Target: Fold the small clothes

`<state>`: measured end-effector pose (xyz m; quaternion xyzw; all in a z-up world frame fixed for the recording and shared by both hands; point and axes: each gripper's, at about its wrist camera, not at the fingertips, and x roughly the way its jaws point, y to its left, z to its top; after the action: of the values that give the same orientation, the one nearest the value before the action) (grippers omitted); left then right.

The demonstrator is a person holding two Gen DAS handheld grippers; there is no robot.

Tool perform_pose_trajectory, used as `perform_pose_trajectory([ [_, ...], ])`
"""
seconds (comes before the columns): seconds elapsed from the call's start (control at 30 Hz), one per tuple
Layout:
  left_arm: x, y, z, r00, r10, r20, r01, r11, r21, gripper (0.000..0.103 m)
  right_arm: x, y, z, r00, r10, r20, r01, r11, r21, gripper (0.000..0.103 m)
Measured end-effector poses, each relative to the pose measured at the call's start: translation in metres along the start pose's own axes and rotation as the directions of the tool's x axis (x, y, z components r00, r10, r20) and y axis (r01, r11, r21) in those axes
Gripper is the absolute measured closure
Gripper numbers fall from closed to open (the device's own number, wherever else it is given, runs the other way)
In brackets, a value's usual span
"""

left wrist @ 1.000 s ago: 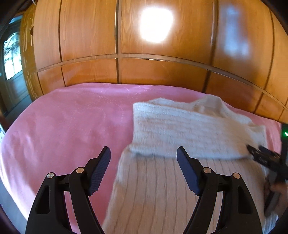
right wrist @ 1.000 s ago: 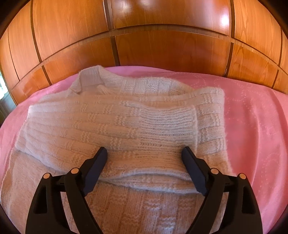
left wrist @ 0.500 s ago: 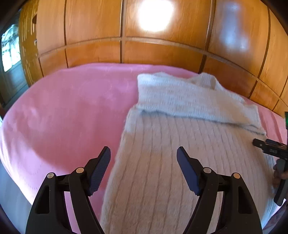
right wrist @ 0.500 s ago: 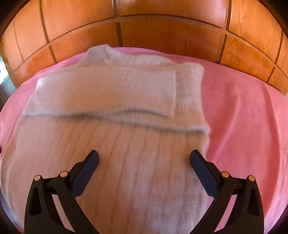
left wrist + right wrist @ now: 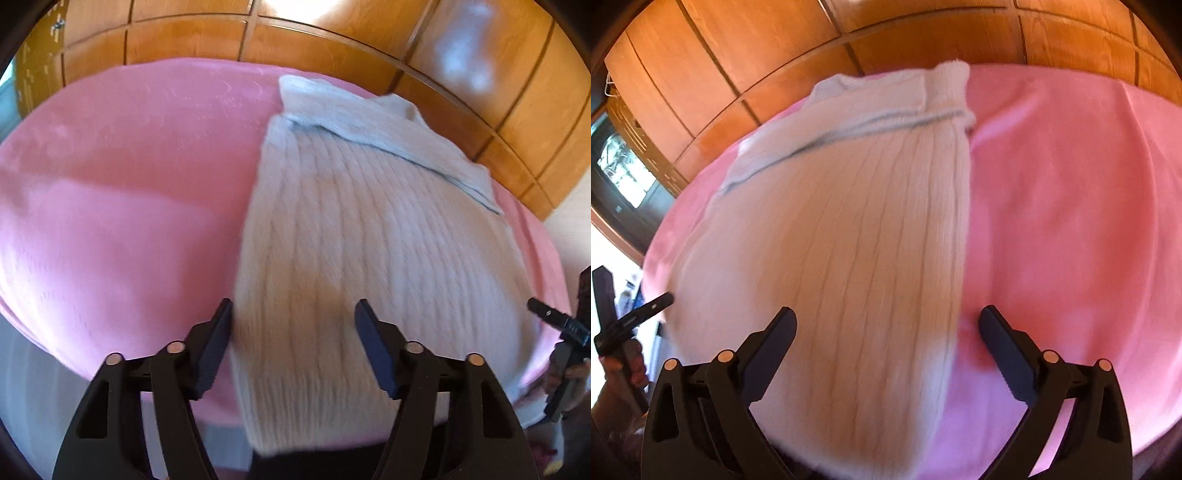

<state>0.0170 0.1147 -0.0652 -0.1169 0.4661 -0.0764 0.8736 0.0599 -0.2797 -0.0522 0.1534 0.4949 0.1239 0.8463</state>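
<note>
A cream cable-knit sweater (image 5: 369, 236) lies flat on a pink bedspread (image 5: 122, 206), its sleeves folded across the chest at the far end. It also shows in the right wrist view (image 5: 842, 236). My left gripper (image 5: 293, 350) is open and empty above the sweater's near left hem. My right gripper (image 5: 886, 350) is open and empty above the near right hem. Each gripper shows at the edge of the other's view: the right one (image 5: 554, 325), the left one (image 5: 635, 314).
A wooden panelled wardrobe (image 5: 332, 37) stands behind the bed. The pink bedspread (image 5: 1071, 221) extends on both sides of the sweater. The near bed edge lies just below the hem. A dark glazed cabinet (image 5: 624, 173) stands at far left.
Both grippers have pulled back from the folded sleeves toward the sweater's near hem. The sweater looks farther away and more of its body shows. Both stay open.
</note>
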Motion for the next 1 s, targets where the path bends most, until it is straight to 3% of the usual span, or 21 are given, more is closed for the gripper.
perform_pose_trajectory([
  [0.17, 0.001, 0.001, -0.022, 0.998, -0.039, -0.056, 0.039, 0.999, -0.003, 0.042, -0.015, -0.002, -0.041, 0.993, 0.110, -0.051, -0.105, 0.990, 0.095, 0.052],
  [0.2, 0.002, 0.001, -0.024, 0.997, -0.046, -0.062, 0.045, 0.999, -0.012, 0.043, -0.013, -0.004, -0.045, 0.991, 0.125, -0.052, -0.118, 0.985, 0.123, 0.056],
  [0.27, 0.005, -0.002, -0.023, 0.996, -0.051, -0.079, 0.051, 0.999, 0.002, 0.067, -0.012, -0.007, -0.043, 0.992, 0.113, -0.057, -0.104, 0.985, 0.139, 0.080],
  [0.3, 0.005, -0.004, -0.023, 0.995, -0.053, -0.085, 0.055, 0.998, 0.015, 0.084, -0.012, -0.006, -0.041, 0.993, 0.102, -0.066, -0.093, 0.987, 0.130, 0.086],
  [0.33, 0.003, -0.005, -0.023, 0.994, -0.064, -0.086, 0.067, 0.997, 0.033, 0.089, -0.013, -0.004, -0.040, 0.993, 0.095, -0.076, -0.086, 0.990, 0.109, 0.091],
  [0.5, -0.025, -0.010, -0.010, 0.989, -0.143, -0.044, 0.146, 0.987, 0.069, 0.093, -0.032, 0.009, -0.027, 0.989, 0.138, -0.061, -0.135, 0.990, 0.051, 0.094],
  [0.7, -0.046, -0.004, 0.030, 0.956, -0.292, 0.036, 0.292, 0.956, -0.002, 0.094, -0.050, 0.005, 0.016, 0.968, 0.234, 0.086, -0.241, 0.967, 0.085, 0.096],
  [0.83, -0.032, -0.004, 0.071, 0.947, -0.311, 0.081, 0.316, 0.947, -0.058, 0.096, -0.036, -0.010, 0.058, 0.964, 0.211, 0.162, -0.235, 0.961, 0.148, 0.096],
  [1.0, 0.005, -0.014, 0.128, 0.947, -0.305, 0.099, 0.311, 0.948, -0.060, 0.097, 0.004, -0.035, 0.111, 0.973, 0.161, 0.168, -0.201, 0.944, 0.260, 0.096],
])
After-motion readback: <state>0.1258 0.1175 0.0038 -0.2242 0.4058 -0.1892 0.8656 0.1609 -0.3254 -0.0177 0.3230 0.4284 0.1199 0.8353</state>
